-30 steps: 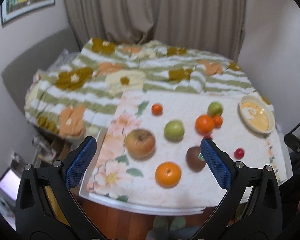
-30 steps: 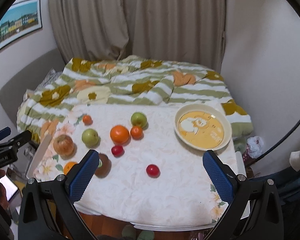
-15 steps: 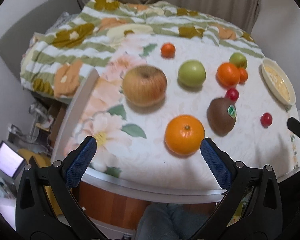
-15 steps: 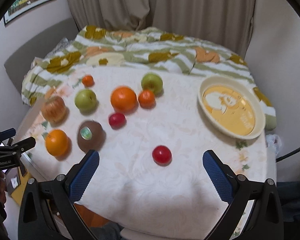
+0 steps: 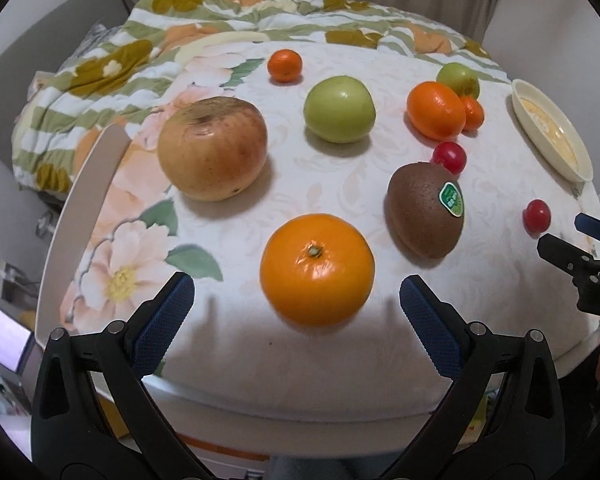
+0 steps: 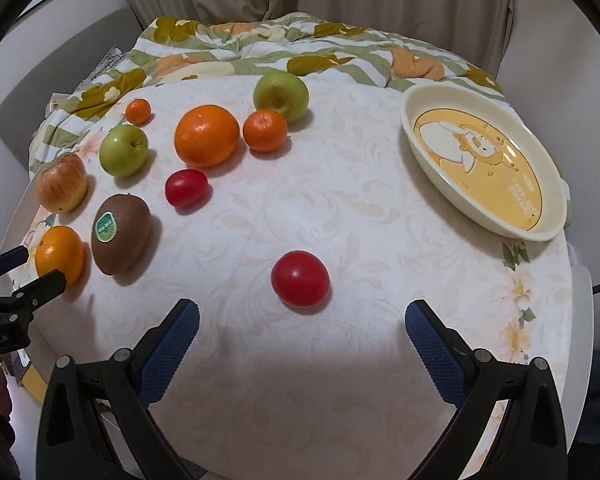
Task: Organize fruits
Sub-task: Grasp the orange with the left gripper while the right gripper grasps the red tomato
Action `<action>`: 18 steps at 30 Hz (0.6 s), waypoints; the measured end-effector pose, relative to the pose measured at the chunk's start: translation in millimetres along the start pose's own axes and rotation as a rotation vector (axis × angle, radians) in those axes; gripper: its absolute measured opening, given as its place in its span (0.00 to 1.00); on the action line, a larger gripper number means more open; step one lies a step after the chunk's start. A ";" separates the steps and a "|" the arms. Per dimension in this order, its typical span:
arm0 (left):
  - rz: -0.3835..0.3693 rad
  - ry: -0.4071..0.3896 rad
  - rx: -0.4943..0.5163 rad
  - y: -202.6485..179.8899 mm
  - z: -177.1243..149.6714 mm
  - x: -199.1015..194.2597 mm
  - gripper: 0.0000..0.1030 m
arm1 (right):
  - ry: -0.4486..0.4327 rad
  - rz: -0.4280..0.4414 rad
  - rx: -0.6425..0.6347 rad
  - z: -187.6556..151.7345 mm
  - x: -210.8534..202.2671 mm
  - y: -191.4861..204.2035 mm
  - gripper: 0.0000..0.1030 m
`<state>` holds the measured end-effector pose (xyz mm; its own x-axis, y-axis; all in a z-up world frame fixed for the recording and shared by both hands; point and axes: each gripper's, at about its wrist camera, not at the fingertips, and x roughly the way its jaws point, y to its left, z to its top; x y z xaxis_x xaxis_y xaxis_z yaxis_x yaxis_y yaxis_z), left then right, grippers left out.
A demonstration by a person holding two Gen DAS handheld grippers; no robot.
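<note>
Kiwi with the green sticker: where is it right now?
The kiwi lies on the tablecloth in the left wrist view, right of centre, just right of the near orange and in front of a cherry tomato. Nothing grips it.

Left gripper (image 5: pixel 296 304): jaws spread wide, nothing between the fingers.
Right gripper (image 6: pixel 302 330): jaws spread wide, fingers level, empty.

A matt woven cloth (image 6: pixel 380 208) with a faint raised pattern covers the bench. The plate (image 6: pixel 548 232) looks like glossy plastic. The near orange (image 5: pixel 317 269) has dimpled, shiny skin; the kiwi (image 5: pixel 422 216) is dull and fuzzy under a glossy sticker (image 5: pixel 451 198). The tomato (image 6: pixel 299 278) is smooth and shiny.
</note>
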<state>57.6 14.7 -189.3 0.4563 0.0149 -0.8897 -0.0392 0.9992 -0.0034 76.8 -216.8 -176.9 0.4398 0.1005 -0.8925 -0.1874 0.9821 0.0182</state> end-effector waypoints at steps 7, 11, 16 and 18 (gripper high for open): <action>-0.010 0.031 0.037 -7.5 2.2 13.5 0.82 | 0.029 0.003 -0.002 -1.1 9.0 -2.7 0.86; -0.021 0.051 0.038 -6.3 1.9 19.2 0.65 | 0.044 0.005 -0.001 -1.9 12.6 -2.2 0.78; -0.021 0.047 0.053 -8.6 1.6 20.2 0.64 | 0.053 0.002 -0.007 -1.3 18.2 0.2 0.68; -0.026 0.046 0.054 -7.9 1.3 20.1 0.64 | 0.052 -0.005 -0.006 -0.1 19.7 1.3 0.65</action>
<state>68.3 7.1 -206.6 0.4148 -0.0113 -0.9098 0.0205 0.9998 -0.0030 85.1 -213.5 -194.5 0.3946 0.0871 -0.9147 -0.1908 0.9816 0.0111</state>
